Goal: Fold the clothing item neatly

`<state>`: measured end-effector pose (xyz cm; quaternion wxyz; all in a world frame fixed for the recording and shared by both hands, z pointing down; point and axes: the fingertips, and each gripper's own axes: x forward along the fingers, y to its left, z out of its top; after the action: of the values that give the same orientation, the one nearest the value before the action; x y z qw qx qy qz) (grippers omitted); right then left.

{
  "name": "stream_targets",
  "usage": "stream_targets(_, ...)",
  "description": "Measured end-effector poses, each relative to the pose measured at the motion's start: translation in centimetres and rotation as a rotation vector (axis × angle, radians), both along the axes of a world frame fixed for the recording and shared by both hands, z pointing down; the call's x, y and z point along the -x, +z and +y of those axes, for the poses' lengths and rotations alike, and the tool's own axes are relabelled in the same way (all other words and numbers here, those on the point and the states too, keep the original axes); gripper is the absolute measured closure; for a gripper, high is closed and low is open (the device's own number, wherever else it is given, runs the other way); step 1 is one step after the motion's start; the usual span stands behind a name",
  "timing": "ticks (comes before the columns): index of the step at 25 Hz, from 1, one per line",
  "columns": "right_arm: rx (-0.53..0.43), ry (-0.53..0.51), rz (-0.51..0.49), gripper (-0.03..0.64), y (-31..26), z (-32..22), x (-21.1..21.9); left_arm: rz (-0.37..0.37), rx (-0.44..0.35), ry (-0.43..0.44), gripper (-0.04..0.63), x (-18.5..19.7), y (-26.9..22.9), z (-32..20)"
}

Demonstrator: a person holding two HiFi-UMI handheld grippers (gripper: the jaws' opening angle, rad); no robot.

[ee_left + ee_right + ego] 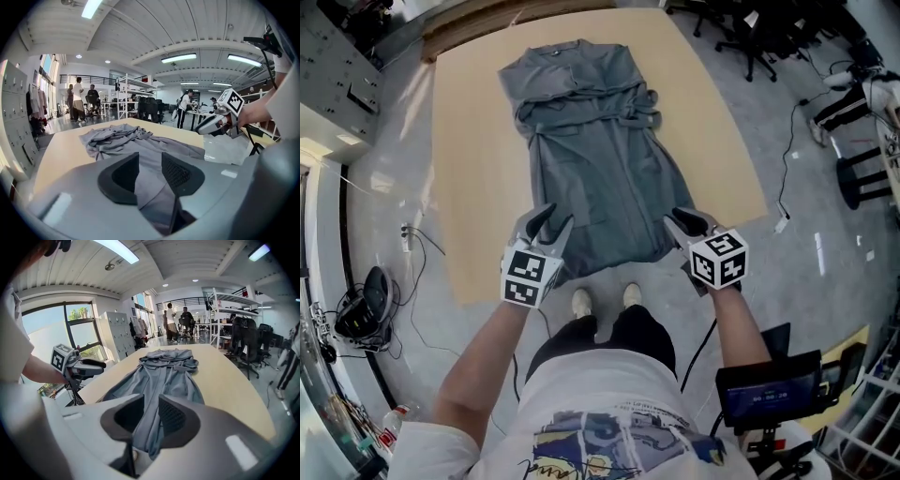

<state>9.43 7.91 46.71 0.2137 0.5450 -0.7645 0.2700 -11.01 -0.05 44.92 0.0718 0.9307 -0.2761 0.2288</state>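
Nearest the person, the left gripper (546,217) is clamped on the hem corner at about 7 o'clock of the long grey fabric garment (600,155). The right gripper (689,222) is clamped on the corner at about 5 o'clock. Each gripper view shows the cloth pinched between its dark pads and hanging down behind them.

The hem sits at the near edge of the pale wooden counter (478,178), just above the person's feet. From there the garment runs straight away toward 12 o'clock, its long axis in line with the person. The skirt lies flat, then comes a rumpled waist with a tied belt, then the collar at the far end.

Both grippers are equally near, one on each corner. I judge the coming fold to be a carry of the hem toward 12 o'clock onto the upper half. It depends on both corners travelling level along that axis.

The head view gives the whole outline from hem to collar. The gripper views add what it cannot show: the cloth inside the jaws, and how high the bunched waist stands off the counter.
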Motion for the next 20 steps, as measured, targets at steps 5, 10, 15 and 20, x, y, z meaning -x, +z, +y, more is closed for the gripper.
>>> stream_targets(5,0.018,-0.025,0.002,0.532,1.9,2.1,-1.5,-0.022,0.009,-0.062,0.434,2.7,2.3,3.9)
stream_targets(10,0.060,-0.072,-0.021,0.523,3.7,5.0,-5.5,-0.050,0.082,-0.197,0.434,4.3,4.5,8.0)
stream_targets(15,0.123,-0.138,-0.036,0.492,7.1,8.3,-8.1,-0.058,0.140,-0.329,0.433,5.4,6.8,11.9)
stream_targets(20,0.181,-0.173,-0.042,0.491,10.9,10.7,-9.3,-0.074,0.175,-0.423,0.433,6.6,8.8,14.6)
